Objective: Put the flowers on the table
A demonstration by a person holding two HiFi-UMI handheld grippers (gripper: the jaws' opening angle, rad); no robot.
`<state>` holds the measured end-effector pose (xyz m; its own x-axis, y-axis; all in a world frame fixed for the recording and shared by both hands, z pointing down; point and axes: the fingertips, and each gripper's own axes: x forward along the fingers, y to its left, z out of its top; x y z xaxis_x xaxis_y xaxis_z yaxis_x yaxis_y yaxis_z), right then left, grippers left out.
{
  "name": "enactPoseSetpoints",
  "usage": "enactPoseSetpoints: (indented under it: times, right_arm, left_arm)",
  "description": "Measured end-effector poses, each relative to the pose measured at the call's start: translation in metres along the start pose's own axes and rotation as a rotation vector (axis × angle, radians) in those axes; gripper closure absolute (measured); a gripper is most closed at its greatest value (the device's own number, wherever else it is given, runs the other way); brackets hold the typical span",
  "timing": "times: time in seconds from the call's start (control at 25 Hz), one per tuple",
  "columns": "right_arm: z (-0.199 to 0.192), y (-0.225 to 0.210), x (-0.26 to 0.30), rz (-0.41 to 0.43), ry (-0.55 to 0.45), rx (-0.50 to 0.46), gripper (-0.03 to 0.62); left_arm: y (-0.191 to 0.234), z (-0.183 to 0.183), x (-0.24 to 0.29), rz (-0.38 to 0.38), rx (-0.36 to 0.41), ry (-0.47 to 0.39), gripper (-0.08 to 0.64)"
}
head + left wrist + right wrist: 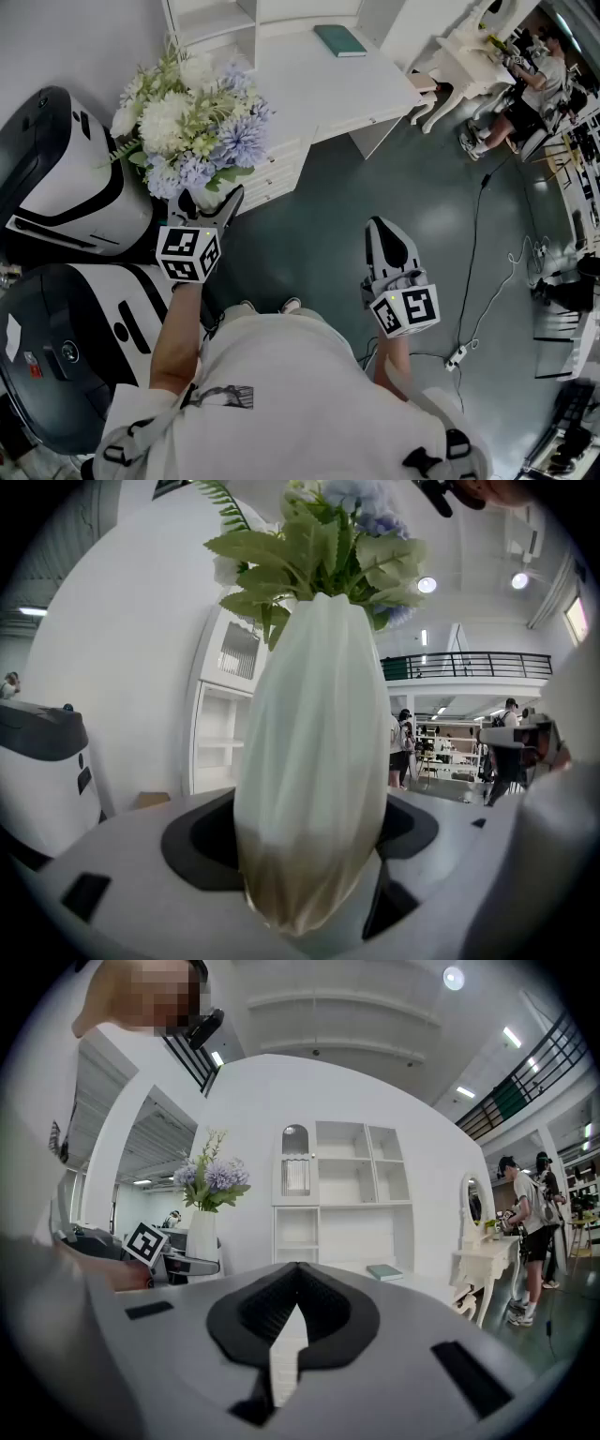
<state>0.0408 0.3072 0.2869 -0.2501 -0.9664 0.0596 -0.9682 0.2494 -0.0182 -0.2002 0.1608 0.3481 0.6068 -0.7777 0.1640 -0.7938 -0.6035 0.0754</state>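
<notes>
Beside the white worktop [328,89], my left gripper [208,202] had its jaws clamped on the white ribbed vase [314,761] of blue and white flowers [187,117], held off the floor. My right gripper [382,234] hung empty, jaws together. I judged it best to carry the vase upright and set it down clear of the green book [339,39].

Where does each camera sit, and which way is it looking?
Head view: on the person's head, facing down at flowers and white table; left gripper, right gripper show.
Left gripper view: on that gripper, along jaws clamped on the vase.
Right gripper view: on that gripper, toward shelves; jaws shut, empty.
Shared by all: flowers.
</notes>
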Motion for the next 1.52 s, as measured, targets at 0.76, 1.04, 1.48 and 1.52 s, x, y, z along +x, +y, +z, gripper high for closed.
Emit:
enactPoseSetpoints:
  times: [0.76,1.04,1.48,1.52]
  right_arm:
    - [-0.017,-0.023,0.004,0.079,-0.001,0.077,0.583]
    - [-0.032,-0.04,-0.003,0.11,0.031,0.098,0.583]
    - [-0.049,-0.066,0.045,0.124,0.071,0.092,0.583]
    - [-0.05,-0.069,0.052,0.118,0.076,0.094,0.583]
  left_arm:
    - [-0.012,-0.002,0.001,0.061,-0.009,-0.003,0.167]
    - [-0.023,-0.005,0.001,0.098,-0.018,0.001,0.167]
    - [-0.007,-0.019,0.061,0.089,-0.041,0.012,0.167]
    - [-0.003,-0.02,0.069,0.082,-0.043,0.014,0.167]
